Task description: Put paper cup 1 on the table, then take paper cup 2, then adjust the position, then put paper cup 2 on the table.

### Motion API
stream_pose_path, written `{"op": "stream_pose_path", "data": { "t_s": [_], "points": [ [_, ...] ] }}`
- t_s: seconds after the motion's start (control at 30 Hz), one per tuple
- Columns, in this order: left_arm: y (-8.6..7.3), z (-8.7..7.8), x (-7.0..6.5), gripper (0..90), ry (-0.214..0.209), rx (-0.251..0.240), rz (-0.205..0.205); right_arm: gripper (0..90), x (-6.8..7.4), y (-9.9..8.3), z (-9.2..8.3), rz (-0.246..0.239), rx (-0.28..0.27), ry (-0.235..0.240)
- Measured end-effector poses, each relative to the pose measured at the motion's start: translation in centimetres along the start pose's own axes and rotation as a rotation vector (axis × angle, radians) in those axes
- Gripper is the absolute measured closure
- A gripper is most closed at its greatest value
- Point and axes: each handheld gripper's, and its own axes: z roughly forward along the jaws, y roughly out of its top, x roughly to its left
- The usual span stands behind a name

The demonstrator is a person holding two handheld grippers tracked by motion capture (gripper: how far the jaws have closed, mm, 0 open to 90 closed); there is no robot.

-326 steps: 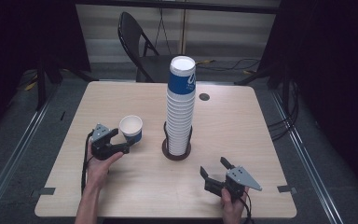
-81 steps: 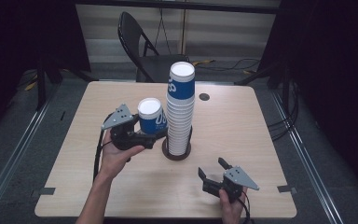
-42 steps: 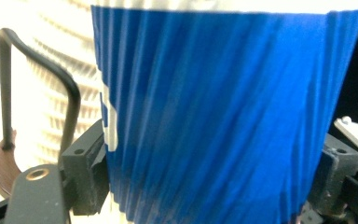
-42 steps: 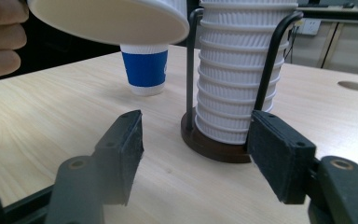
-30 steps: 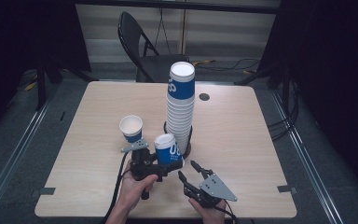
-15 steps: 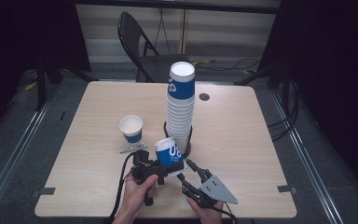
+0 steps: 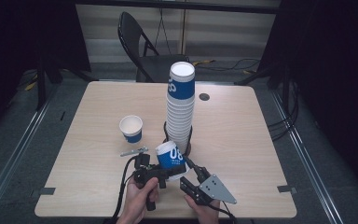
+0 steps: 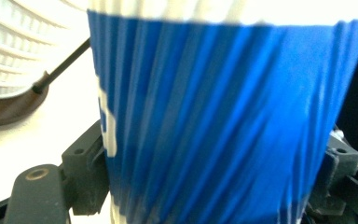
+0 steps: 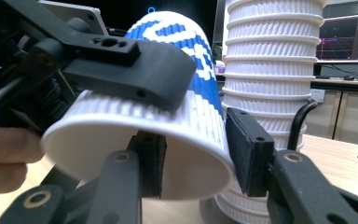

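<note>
The blue-and-white paper cup hangs tilted above the front of the worktop, just in front of the tall stack of cups that stands in a dark round holder. The left claw is clamped on it: in the right gripper view one black jaw lies pressed across the ribbed wall of the cup, whose mouth faces that camera. In the left gripper view the cup's blue wall stands between the black jaws.

The right claw has just been closing on the cup's rim; one pad sits inside the mouth and the other just outside the wall. Whether the pads already press on the rim I cannot tell.

A second, single cup stands upright on the worktop, well to the left of the stack, apart from both claws.
</note>
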Motion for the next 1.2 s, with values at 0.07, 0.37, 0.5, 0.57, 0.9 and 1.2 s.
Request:
{"op": "stream_pose_path", "data": {
  "t_s": [0.07, 0.37, 0.5, 0.57, 0.9, 1.2],
  "points": [
    [-0.1, 0.07, -0.05, 18.6, 0.0, 0.005, -0.004, 60.2, -0.03, -0.05, 0.18, 0.002, -0.003, 0.003],
    [-0.55, 0.49, -0.29, 18.5, -0.014, 0.017, -0.01, 67.5, -0.37, 0.08, 0.74, 0.01, -0.028, -0.001],
    [-0.79, 0.66, -0.12, 18.3, -0.022, 0.033, -0.004, 72.2, -0.42, 0.06, 0.75, 0.006, -0.026, -0.012],
    [-0.88, 0.73, -0.09, 18.1, -0.031, 0.022, -0.017, 74.9, -0.49, 0.06, 0.75, 0.005, -0.028, -0.014],
    [-0.42, 0.54, 0.04, 16.1, -0.065, 0.002, 0.018, 84.4, -0.64, -0.04, 0.57, 0.023, -0.026, -0.008],
    [-0.08, 0.41, 0.08, 14.6, -0.077, -0.008, 0.074, 85.6, -0.66, -0.02, 0.38, 0.032, -0.025, 0.006]
  ]
}}
